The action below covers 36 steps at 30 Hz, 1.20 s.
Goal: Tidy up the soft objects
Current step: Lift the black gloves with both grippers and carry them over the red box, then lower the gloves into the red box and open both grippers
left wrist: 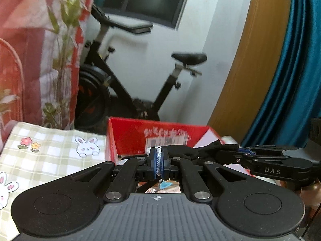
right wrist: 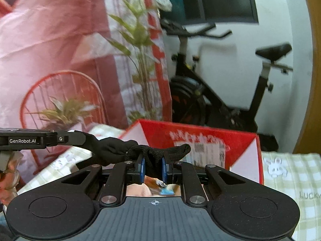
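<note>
Both grippers hold one black knit glove (right wrist: 128, 150) stretched between them, above a red cardboard box (right wrist: 202, 140). My right gripper (right wrist: 153, 166) is shut on the bunched middle of the glove; one black fingertip pokes out to the right. My left gripper (left wrist: 158, 161) is shut on the glove's grey-white cuff edge (left wrist: 158, 160); the black fabric (left wrist: 192, 151) runs right toward the other gripper (left wrist: 266, 160). In the right wrist view the left gripper's arm (right wrist: 50, 139) reaches in from the left. The red box (left wrist: 160, 136) is open-topped, with a white label.
A green-checked cloth with rabbit prints (left wrist: 50, 152) covers the table around the box. A pink-red curtain (right wrist: 50, 50) and a plant (right wrist: 138, 46) stand to the left. An exercise bike (left wrist: 130, 84) stands behind the box by the white wall. A teal curtain (left wrist: 297, 70) hangs at right.
</note>
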{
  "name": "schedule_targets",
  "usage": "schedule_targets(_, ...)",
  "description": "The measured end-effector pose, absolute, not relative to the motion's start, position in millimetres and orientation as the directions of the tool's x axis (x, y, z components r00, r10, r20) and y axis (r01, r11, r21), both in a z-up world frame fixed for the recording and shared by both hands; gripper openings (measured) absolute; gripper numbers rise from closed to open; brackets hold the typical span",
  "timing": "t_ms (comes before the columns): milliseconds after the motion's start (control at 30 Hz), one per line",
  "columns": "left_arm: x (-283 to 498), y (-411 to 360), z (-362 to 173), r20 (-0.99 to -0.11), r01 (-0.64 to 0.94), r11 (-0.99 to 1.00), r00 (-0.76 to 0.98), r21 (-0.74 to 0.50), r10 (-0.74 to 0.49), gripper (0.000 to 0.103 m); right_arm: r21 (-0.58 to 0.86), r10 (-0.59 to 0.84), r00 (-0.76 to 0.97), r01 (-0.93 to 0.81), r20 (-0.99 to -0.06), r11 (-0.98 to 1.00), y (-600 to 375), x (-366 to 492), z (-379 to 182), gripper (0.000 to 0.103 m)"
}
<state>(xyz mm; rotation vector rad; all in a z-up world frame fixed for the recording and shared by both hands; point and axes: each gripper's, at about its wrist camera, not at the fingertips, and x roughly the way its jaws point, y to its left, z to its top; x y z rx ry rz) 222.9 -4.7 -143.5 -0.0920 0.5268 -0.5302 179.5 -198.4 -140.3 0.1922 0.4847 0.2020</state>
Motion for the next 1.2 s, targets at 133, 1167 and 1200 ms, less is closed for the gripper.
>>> schedule_targets(133, 243.4, -18.6, -157.6, -0.526, 0.465, 0.860, 0.687, -0.211, -0.501, 0.005, 0.286, 0.243, 0.818, -0.100, -0.522, 0.953, -211.9, 199.8, -164.2, 0.014)
schedule_targets(1167, 217.9, -17.2, -154.3, -0.575, 0.451, 0.884, 0.693, -0.124, -0.434, 0.083, 0.122, 0.060, 0.800, 0.018, -0.597, 0.992, -212.3, 183.4, -165.7, 0.082)
schedule_targets(1200, 212.6, -14.0, -153.4, -0.574, 0.452, 0.883, 0.693, -0.124, -0.435, 0.083, 0.126, 0.063, 0.806, 0.015, -0.588, 0.992, -210.7, 177.4, -163.2, 0.083)
